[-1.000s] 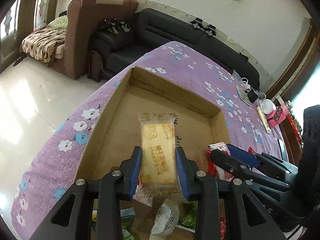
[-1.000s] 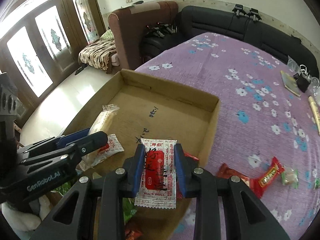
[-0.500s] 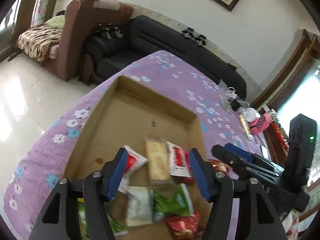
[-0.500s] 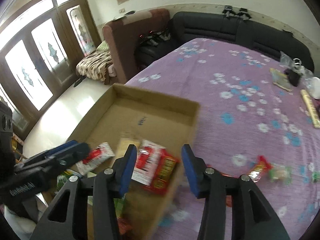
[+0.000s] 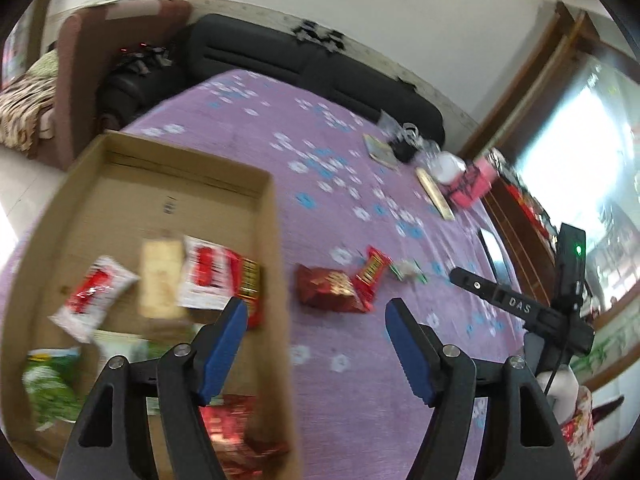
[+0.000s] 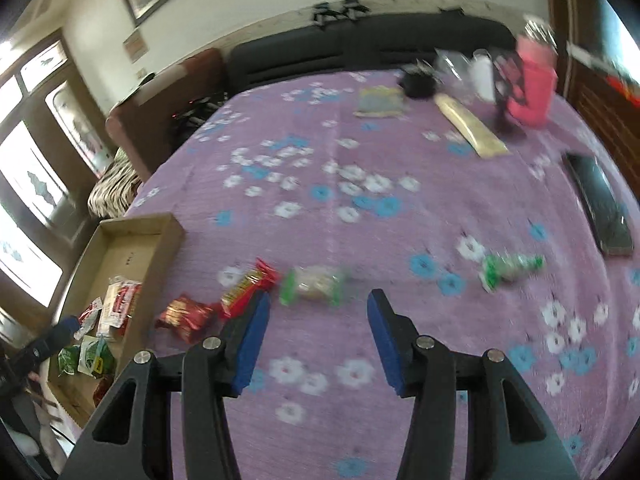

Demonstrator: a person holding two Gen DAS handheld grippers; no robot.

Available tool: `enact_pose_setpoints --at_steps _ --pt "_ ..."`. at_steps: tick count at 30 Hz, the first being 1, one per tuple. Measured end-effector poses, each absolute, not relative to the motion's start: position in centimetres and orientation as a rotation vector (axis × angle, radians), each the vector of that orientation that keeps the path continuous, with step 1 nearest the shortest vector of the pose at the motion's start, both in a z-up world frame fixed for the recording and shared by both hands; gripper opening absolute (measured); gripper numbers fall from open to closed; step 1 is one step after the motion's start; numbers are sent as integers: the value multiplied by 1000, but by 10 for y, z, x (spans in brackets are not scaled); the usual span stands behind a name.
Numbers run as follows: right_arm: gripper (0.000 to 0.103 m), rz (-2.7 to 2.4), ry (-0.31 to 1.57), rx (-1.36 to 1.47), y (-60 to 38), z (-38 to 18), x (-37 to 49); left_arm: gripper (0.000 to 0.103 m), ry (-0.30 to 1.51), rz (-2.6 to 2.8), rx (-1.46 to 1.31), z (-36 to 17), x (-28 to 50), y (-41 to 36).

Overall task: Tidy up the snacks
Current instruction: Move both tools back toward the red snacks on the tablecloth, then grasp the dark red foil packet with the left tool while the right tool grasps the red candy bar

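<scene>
Both of my tools are between picks. My left gripper is spread wide and empty above the right wall of the cardboard box; my right gripper is likewise spread and empty, well to the right of the box. Inside the box lie the sorted snacks, several packets side by side. Still loose on the purple tablecloth, right of the box in order of distance: a dark red packet, a red-and-yellow bar, a green-ended clear packet, and, farthest off, a green candy. I judge the step to be reaching for the next loose snack; each gripper must descend astride one packet and close on it.
</scene>
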State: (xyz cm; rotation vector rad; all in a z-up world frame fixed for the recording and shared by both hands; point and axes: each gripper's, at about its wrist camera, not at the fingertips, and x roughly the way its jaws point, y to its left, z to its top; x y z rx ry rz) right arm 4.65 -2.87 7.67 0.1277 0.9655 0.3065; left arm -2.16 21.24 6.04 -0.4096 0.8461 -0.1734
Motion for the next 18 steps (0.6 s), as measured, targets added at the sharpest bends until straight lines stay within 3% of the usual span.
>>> enact_pose_setpoints --at_steps 6,14,16,18 --pt "50 429 1049 248 -8 53 64 75 890 -231 -349 51 -15 179" --pt "50 392 1111 138 61 28 93 75 913 -230 -285 46 -16 175" --pt "43 358 1090 67 70 28 92 75 915 -230 -271 45 -12 176" --pt "19 339 1078 25 69 26 90 75 908 -232 -256 44 -8 173"
